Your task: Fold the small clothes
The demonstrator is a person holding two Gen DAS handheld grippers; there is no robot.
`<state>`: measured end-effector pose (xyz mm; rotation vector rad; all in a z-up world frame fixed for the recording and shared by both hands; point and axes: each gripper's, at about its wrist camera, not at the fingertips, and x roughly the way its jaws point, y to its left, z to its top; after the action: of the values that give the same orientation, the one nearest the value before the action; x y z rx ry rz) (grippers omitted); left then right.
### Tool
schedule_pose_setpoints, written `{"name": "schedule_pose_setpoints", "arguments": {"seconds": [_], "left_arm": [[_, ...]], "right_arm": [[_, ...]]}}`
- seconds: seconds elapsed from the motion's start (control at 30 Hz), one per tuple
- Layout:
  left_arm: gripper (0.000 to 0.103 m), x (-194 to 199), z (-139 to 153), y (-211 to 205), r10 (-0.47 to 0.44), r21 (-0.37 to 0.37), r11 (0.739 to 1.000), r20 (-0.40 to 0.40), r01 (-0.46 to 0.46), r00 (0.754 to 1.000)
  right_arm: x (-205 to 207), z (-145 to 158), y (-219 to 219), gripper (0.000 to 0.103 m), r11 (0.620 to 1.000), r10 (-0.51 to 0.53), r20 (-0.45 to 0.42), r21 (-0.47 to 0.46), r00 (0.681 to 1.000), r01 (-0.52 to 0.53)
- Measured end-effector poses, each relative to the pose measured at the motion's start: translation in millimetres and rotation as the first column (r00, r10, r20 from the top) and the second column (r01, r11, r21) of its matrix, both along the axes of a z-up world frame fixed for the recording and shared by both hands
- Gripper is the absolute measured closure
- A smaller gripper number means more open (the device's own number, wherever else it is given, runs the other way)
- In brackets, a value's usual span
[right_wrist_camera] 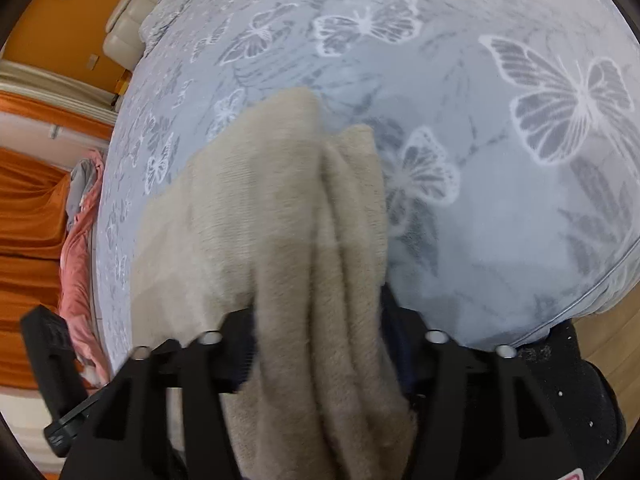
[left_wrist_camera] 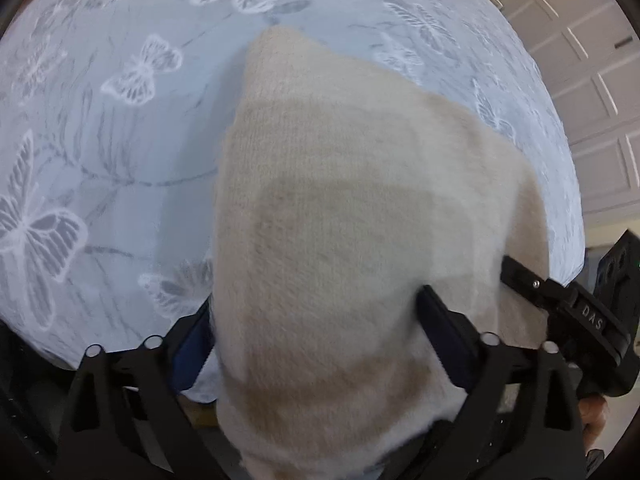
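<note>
Cream knit cloth (left_wrist_camera: 340,240), probably a small sweater though its exact kind cannot be told, fills the near field of the left wrist view, draping between the fingers of the left tongs (left_wrist_camera: 316,332); the jaws stand on either side of the cloth and seem closed on it, and it hangs over them toward six o'clock. In the right wrist view the same garment (right_wrist_camera: 288,216) is bunched into several lengthwise ridges that run through the right tongs (right_wrist_camera: 320,320), which seem clamped on that gathered edge. Both grips sit at the near end of the garment, likely so that it can be lifted and carried as one layer; the far end tapers toward twelve o'clock and appears to trail on or just above the bed cover (left_wrist_camera: 100,140), a pale blue-grey sheet printed with white butterflies. At three o'clock in the left view the black body of the other tool (left_wrist_camera: 592,316) shows just beside the cloth, so the two hands work close together. Judging by the loose ridges, the fold looks under way, not finished.
</note>
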<state>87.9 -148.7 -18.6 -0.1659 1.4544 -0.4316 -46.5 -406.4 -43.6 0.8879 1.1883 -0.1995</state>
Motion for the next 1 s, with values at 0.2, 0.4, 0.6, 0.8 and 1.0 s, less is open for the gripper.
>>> {"name": "schedule_pose_setpoints", "arguments": {"seconds": [0.2,0.4,0.6,0.8,1.0], "left_arm": [[0.033,-3.5,-2.0,3.5,0.03,-0.102,0.994,-0.076,-0.038,0.997],[0.05,-11.7,75.0,9.0,-0.044,-0.177,0.983,0.048,0.052,0.998],[0.049,-24.8,192.5,45.7,-0.091,-0.247,0.955,0.277,0.162,0.957],[0.044,-6.2,247.0,95.8,-0.072,-0.209,0.962,0.422,0.174,0.904],[0.034,41.3,141.4,139.9,0.039,-0.02,0.999,0.302,-0.035,0.953]], "right_arm": [[4.9,-6.9,2.1,0.066,0.996,0.025,0.012,0.087,1.0,-0.026],[-2.9,66.9,21.6,0.072,0.998,0.066,0.171,-0.023,0.983,-0.063],[-21.5,181.7,45.7,0.072,0.991,0.098,0.382,-0.127,0.919,-0.053],[-8.0,240.2,80.0,0.069,0.988,0.139,0.534,-0.13,0.834,-0.081],[70.4,144.9,104.7,0.054,0.977,0.149,0.315,-0.19,0.937,-0.091]]}}
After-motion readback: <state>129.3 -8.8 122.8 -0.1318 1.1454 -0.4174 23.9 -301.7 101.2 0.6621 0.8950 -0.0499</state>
